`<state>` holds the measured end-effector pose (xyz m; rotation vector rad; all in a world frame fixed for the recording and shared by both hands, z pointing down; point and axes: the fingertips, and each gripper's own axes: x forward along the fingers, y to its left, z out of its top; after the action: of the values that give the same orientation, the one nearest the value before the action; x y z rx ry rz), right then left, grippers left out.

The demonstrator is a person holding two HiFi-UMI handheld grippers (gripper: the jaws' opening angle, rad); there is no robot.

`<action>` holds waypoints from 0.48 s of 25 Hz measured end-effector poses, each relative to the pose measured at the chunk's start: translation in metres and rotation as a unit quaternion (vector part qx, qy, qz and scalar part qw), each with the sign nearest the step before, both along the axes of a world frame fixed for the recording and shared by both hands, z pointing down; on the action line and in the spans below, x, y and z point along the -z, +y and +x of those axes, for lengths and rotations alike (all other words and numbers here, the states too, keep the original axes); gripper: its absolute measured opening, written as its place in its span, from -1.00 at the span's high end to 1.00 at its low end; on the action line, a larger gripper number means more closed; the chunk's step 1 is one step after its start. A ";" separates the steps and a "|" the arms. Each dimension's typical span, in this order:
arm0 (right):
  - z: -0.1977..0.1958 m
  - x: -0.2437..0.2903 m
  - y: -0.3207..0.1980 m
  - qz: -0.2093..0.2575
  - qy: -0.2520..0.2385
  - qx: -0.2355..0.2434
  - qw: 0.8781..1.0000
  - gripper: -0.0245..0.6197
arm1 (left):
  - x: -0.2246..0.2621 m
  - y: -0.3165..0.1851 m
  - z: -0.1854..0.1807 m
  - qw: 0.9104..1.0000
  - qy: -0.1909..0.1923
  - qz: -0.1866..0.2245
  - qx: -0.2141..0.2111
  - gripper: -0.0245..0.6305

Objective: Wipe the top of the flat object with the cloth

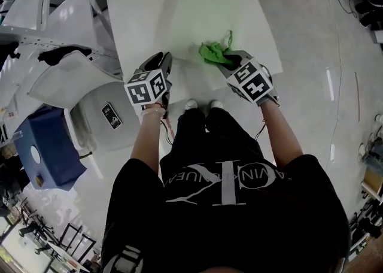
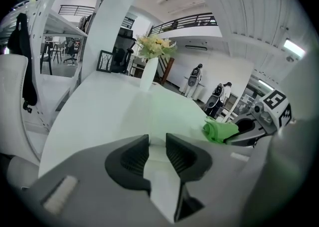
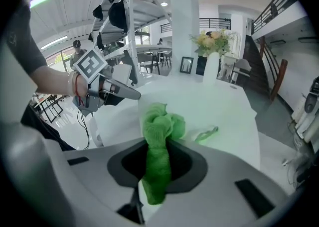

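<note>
1. The green cloth [image 1: 215, 54] [image 3: 158, 136] was bunched into a tight wad. It sat close to the near edge of the flat white panel [image 1: 179, 8], a little right of the middle as the person faced it.
2. The right gripper [image 1: 232, 61] [image 3: 158, 166] had it. Both jaws were pressed in on the cloth's tail, the wad bulged out past the tips, and a loose end trailed back between the fingers.
3. The head view showed the wad down against the panel's top, with a faint green tint on the surface around it.
4. Just beyond the wad a thin green strip [image 3: 207, 134] lay on the panel. Whether it was joined to the cloth could not be told.
5. Over to the left gripper [image 1: 164, 61] [image 2: 157, 152], which was also at the near edge, left of the middle and apart from the cloth. Its jaws stood partly spread with nothing between them, and only bare white panel showed through the gap.
6. In the left gripper view the cloth sat off to the right, held in the other gripper.
7. At the far end of the panel a white vase of flowers [image 2: 149, 71] [image 3: 213, 64] stood upright.
8. On the floor, the person's shoes [image 1: 191, 105] were right at the panel's near edge.
9. A blue box [image 1: 45, 146] sat well off to the left.
</note>
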<state>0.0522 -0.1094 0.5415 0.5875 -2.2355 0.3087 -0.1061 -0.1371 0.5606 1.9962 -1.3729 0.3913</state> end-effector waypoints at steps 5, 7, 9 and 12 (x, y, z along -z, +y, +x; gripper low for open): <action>0.020 0.002 0.008 0.002 0.006 -0.014 1.000 0.73 | 0.001 0.001 0.001 1.000 -0.004 0.000 0.003 0.57; 0.028 0.002 0.011 0.004 0.010 -0.020 1.000 0.73 | 0.001 0.001 0.001 1.000 -0.007 -0.001 0.002 0.57; 0.036 0.002 0.014 0.003 0.011 -0.028 1.000 0.73 | 0.002 0.001 0.002 1.000 -0.008 -0.001 0.002 0.57; 0.050 0.001 0.019 -0.001 0.013 -0.041 0.999 0.73 | 0.002 0.001 0.003 1.000 -0.008 -0.001 0.002 0.57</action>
<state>0.1022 -0.0903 0.5404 0.6806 -2.1904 0.3425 -0.1026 -0.1358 0.5585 1.9922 -1.3850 0.4080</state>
